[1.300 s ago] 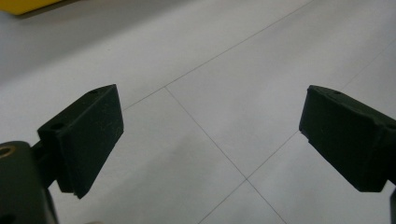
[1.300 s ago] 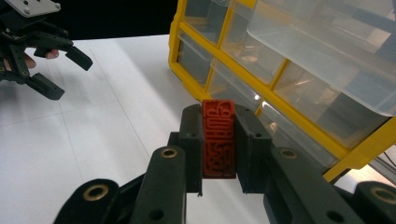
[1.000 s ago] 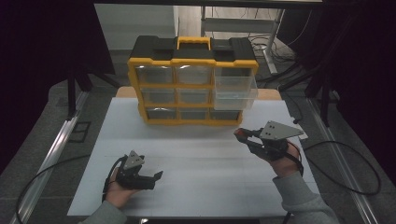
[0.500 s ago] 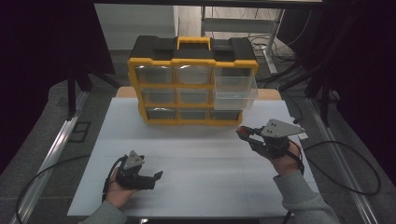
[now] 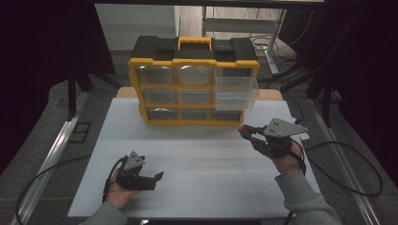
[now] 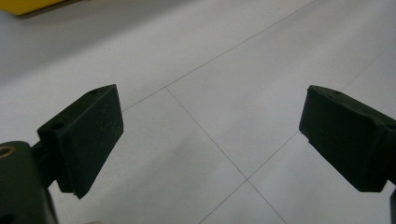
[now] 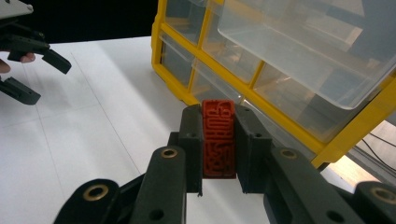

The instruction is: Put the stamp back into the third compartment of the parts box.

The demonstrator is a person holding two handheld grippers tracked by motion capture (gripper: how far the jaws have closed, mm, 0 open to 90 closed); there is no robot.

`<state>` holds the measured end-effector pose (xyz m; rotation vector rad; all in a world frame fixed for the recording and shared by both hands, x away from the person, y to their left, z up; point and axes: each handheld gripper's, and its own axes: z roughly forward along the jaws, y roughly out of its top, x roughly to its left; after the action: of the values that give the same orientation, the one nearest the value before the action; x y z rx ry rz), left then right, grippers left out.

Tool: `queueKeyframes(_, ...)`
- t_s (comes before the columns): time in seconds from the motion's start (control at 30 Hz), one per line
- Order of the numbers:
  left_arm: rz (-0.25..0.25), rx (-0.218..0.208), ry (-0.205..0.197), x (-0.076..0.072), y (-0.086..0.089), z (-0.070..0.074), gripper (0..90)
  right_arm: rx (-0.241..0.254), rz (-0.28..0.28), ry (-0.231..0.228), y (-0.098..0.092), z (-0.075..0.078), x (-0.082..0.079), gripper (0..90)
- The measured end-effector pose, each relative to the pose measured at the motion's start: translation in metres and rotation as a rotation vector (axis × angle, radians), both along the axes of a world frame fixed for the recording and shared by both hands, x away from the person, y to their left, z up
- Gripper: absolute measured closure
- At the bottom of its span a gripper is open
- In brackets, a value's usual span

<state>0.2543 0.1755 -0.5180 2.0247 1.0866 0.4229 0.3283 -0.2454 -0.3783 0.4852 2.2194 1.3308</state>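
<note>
Right tool [image 7: 218, 154] clamps red block [image 7: 218, 138] beside open drawer [image 7: 303, 46].

Dim room — grey floor [image 5: 42, 154]

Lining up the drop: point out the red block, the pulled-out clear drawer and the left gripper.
red block [image 7: 218, 139], right gripper view, carved face.
pulled-out clear drawer [image 5: 236, 95], high view, front wall.
left gripper [image 5: 157, 180], high view, between fingertips.

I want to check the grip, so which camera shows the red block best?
The right gripper view: the red block sits close up, clamped between the right gripper jaws, its raised pattern plain. The high view gives a small red speck at that gripper's tips. The left gripper view looks at the table.
</note>
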Motion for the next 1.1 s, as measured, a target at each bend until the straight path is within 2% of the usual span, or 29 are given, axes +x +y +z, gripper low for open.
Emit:
queueKeyframes(0.73, -0.001, -0.002, 0.002, 0.0, 0.0, 0.0, 6.8, 0.033, 0.005, -0.044, 0.002, 0.018, 0.0, 74.4)
queueKeyframes(1.1, 0.0, -0.005, 0.001, 0.0, 0.001, 0.0, 6.8, 0.055, 0.006, -0.065, 0.005, 0.036, 0.004, 74.4)
